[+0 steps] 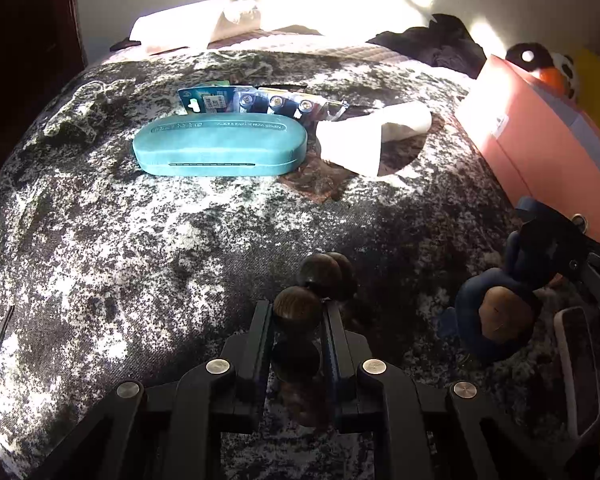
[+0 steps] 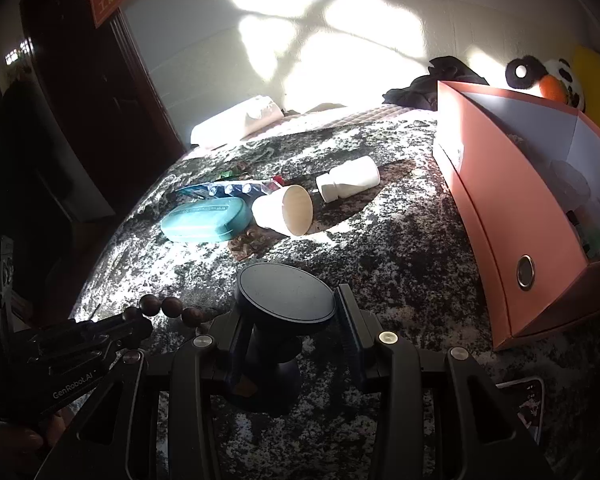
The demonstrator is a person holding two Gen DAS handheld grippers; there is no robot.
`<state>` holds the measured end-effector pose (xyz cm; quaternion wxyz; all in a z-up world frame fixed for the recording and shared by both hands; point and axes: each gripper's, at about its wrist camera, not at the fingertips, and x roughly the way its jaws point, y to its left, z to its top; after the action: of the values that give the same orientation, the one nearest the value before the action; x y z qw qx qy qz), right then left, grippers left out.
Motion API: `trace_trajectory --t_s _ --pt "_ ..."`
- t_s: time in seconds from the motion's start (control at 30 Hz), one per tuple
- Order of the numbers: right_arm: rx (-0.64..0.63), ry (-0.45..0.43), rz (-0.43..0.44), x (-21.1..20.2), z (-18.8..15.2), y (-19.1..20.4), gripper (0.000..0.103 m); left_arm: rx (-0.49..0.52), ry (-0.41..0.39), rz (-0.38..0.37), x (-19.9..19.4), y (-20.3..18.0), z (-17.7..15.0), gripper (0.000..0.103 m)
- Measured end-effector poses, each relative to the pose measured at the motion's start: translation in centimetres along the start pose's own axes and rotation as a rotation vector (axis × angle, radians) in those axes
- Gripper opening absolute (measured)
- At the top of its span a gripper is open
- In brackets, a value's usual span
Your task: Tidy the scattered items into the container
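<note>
My left gripper (image 1: 297, 312) is shut on a string of dark wooden beads (image 1: 324, 276), held just above the mottled bedspread (image 1: 140, 260); in the right wrist view the beads (image 2: 168, 306) trail from it at the lower left. My right gripper (image 2: 294, 316) is shut on a dark blue stand with a round disc top (image 2: 286, 294), also seen as the blue stand (image 1: 496, 320). A teal glasses case (image 1: 220, 146), a battery blister pack (image 1: 260, 100), a tipped white paper cup (image 2: 284, 210) and a white bottle (image 2: 348, 178) lie farther back. The open pink box (image 2: 500, 200) stands at the right.
A phone (image 2: 528, 400) lies beside the right gripper near the box. A plush toy (image 2: 548, 76) and dark clothes (image 2: 432, 84) sit behind the box, a white roll (image 1: 196, 24) at the far edge. A dark door (image 2: 80, 100) is on the left.
</note>
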<state>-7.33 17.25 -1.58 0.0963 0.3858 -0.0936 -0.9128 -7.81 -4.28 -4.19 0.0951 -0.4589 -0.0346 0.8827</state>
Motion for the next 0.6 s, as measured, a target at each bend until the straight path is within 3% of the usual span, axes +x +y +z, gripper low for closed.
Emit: trace_trajectory --t_s 0.6 --pt "-0.040 -0.046 -0.003 -1.6 0.5 1.1 0.043 0.014 -0.097 0.053 -3.0 -1.2 1.2 0.018"
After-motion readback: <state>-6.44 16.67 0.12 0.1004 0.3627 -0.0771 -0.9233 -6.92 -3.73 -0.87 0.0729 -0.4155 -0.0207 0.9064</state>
